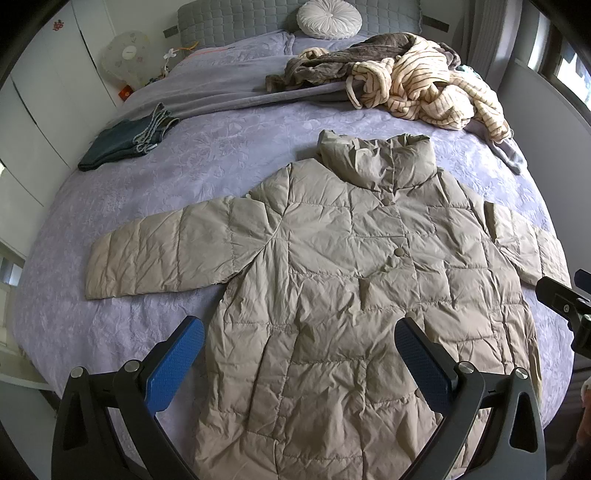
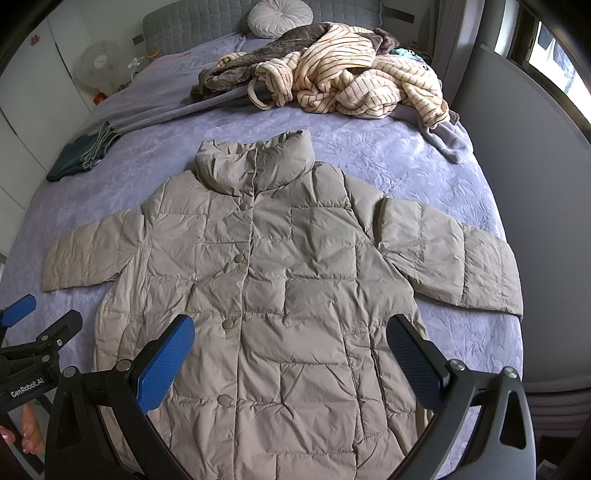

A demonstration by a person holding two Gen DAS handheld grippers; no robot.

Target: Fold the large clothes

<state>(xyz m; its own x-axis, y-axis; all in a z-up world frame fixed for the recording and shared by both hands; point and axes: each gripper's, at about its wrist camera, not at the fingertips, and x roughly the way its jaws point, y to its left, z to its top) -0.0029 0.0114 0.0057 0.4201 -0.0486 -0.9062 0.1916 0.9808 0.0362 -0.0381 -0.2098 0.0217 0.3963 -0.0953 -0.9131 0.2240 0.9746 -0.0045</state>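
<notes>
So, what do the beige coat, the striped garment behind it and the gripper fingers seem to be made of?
Beige coat: probably thin nylon or polyester shell with padded filling; quilted squares, fine crinkles, faint sheen.
Striped garment: likely plush fleece; thick, fuzzy, soft rolled folds.
Fingers: dark, hard-looking frame, maybe plastic or metal, with blue dotted pads, possibly rubber.

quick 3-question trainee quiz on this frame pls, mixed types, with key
1. True or false: the puffer coat lies front up with both sleeves spread out.
2. The left gripper is: A) shut on a sleeve B) open above the coat C) out of view.
3. What sits at the head of the bed?

Key: 1 true. 2 B. 3 a round white cushion.
</notes>
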